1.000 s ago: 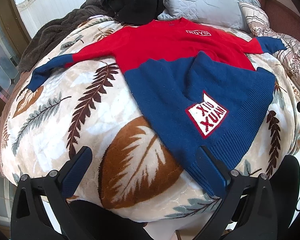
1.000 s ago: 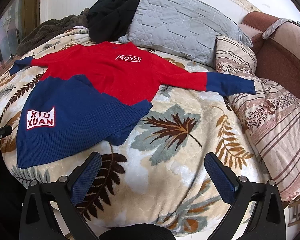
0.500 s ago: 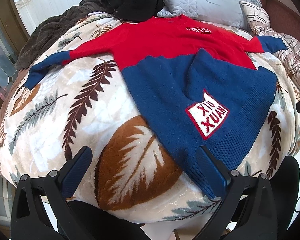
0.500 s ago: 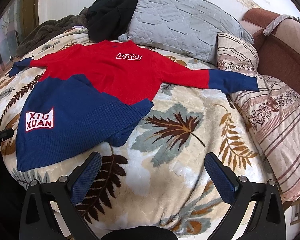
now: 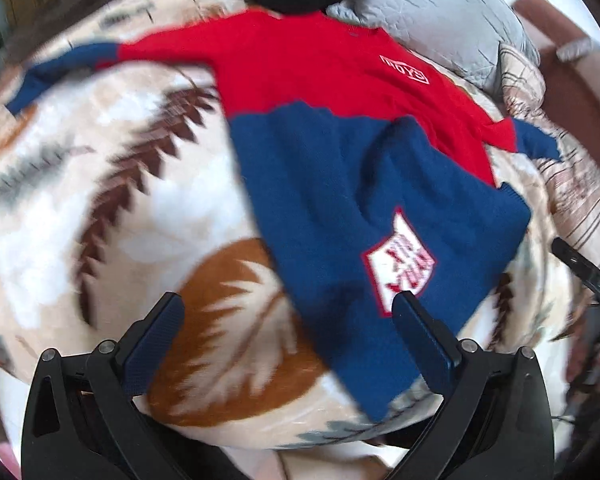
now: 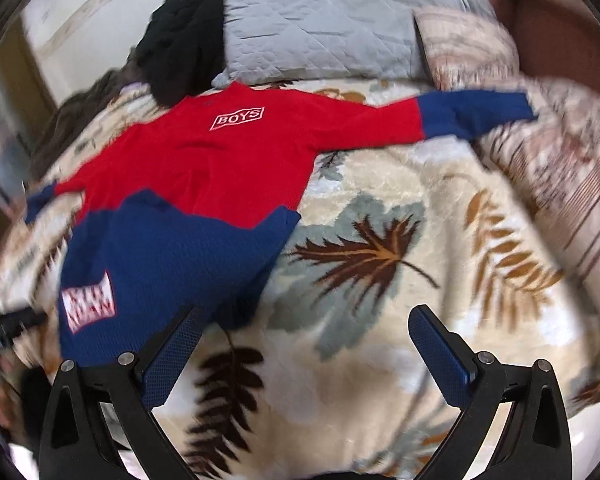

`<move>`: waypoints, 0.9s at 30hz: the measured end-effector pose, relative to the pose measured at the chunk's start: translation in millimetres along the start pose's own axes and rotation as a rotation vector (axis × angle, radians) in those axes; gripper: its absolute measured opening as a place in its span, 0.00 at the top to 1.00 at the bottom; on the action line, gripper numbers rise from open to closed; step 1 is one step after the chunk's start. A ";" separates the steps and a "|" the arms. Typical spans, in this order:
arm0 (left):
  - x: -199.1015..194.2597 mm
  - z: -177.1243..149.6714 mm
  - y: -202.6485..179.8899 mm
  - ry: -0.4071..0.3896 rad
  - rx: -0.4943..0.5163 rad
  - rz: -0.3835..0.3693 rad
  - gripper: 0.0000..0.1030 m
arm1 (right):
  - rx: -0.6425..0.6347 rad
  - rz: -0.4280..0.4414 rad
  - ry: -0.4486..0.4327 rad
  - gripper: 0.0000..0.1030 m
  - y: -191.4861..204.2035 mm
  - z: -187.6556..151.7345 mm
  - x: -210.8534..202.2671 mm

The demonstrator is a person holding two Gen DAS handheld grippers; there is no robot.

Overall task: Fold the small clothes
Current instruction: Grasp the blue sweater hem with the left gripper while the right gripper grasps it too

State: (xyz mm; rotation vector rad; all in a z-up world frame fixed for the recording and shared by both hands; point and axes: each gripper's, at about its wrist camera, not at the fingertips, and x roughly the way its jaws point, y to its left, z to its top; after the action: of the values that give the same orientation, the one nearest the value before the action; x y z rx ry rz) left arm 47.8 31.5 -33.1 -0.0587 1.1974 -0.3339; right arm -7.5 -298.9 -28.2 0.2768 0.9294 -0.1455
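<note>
On the leaf-patterned blanket covering the bed lies the sweater, red above and blue below, sleeves out to either side, neither gripper touching it. Its long axis runs from the blue hem at the near edge up to the red collar by the grey pillow; one lower corner appears folded or rucked over the body.

From the left gripper the garment lies ahead and to the right, the hem corner close to its right finger; contact there cannot be confirmed through the blur. From the right gripper the garment lies ahead and to the left, its outstretched sleeve well apart, toward the striped pillow.

Both grippers stand spread wide and carry nothing. Judgement: the left gripper is nearer the hem, and the right is better placed for that sleeve.
</note>
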 end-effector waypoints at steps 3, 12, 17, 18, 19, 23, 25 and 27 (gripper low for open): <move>13.6 -1.1 -8.6 0.064 -0.051 -0.107 0.01 | 0.094 0.099 0.024 0.03 -5.6 9.9 15.6; 8.7 8.0 -7.0 0.124 -0.108 -0.228 0.88 | 0.198 0.314 0.085 0.92 -1.1 19.4 46.8; -21.9 2.1 22.6 0.109 -0.123 -0.243 0.90 | 0.088 0.419 0.093 0.95 10.7 -13.5 -17.2; -25.7 -0.6 27.5 0.113 -0.118 -0.232 0.94 | 0.063 0.421 0.112 0.95 15.3 -24.2 -24.6; -25.7 -4.2 31.8 0.122 -0.113 -0.219 0.95 | 0.045 0.425 0.139 0.99 19.2 -36.8 -29.5; -9.2 -15.9 41.7 0.165 -0.093 -0.142 0.96 | -0.005 0.409 0.337 0.98 33.0 -85.5 -11.6; -8.2 -20.8 47.0 0.169 -0.088 -0.156 0.96 | -0.001 0.372 0.353 0.94 27.6 -86.7 -9.4; -12.3 -19.2 43.9 0.142 -0.070 -0.172 0.95 | 0.087 0.385 0.280 0.93 8.8 -70.8 -16.3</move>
State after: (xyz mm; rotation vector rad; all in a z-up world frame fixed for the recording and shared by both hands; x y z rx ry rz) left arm 35.9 79.3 -38.7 -0.2025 1.3485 -0.4530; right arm -69.5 -269.5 -53.7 0.5613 1.1300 0.2136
